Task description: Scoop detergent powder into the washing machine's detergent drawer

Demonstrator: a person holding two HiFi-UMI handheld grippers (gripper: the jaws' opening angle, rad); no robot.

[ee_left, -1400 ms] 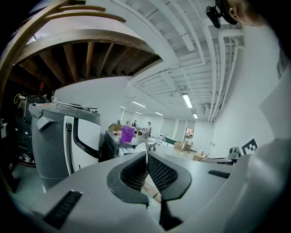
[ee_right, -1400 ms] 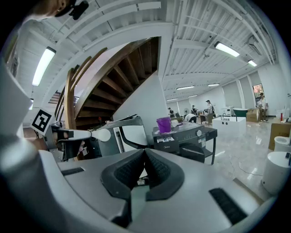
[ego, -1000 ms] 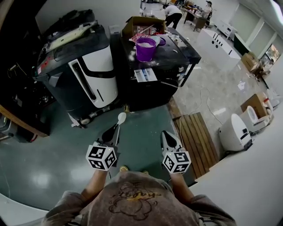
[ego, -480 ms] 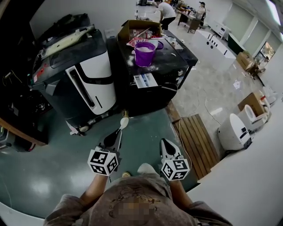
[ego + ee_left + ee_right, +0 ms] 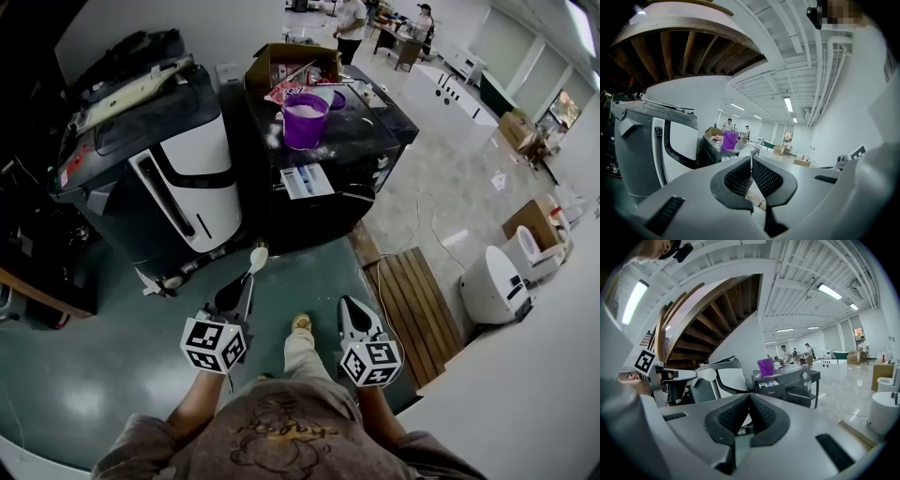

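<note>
My left gripper (image 5: 246, 281) is shut on the handle of a white spoon (image 5: 257, 254), whose bowl points ahead over the green floor. In the left gripper view the jaws (image 5: 751, 169) pinch the thin handle edge-on. My right gripper (image 5: 348, 304) is shut and holds nothing; its pads meet in the right gripper view (image 5: 749, 409). A purple bucket (image 5: 306, 119) of white powder stands on the black washing machine (image 5: 361, 141) ahead. Below the bucket the white detergent drawer (image 5: 307, 180) sticks out of the machine's front. From the right gripper view the spoon (image 5: 706, 375) and the bucket (image 5: 765, 366) both show.
A tall black-and-white machine (image 5: 173, 150) stands left of the washer. A cardboard box (image 5: 281, 58) sits behind the bucket. A wooden pallet (image 5: 412, 300) lies on the floor to the right, with a white appliance (image 5: 495, 283) beyond it. People stand at tables far back.
The person has stepped forward: a leg and shoe now show between the grippers. Both grippers keep their places and grips, and the machines sit slightly nearer.
</note>
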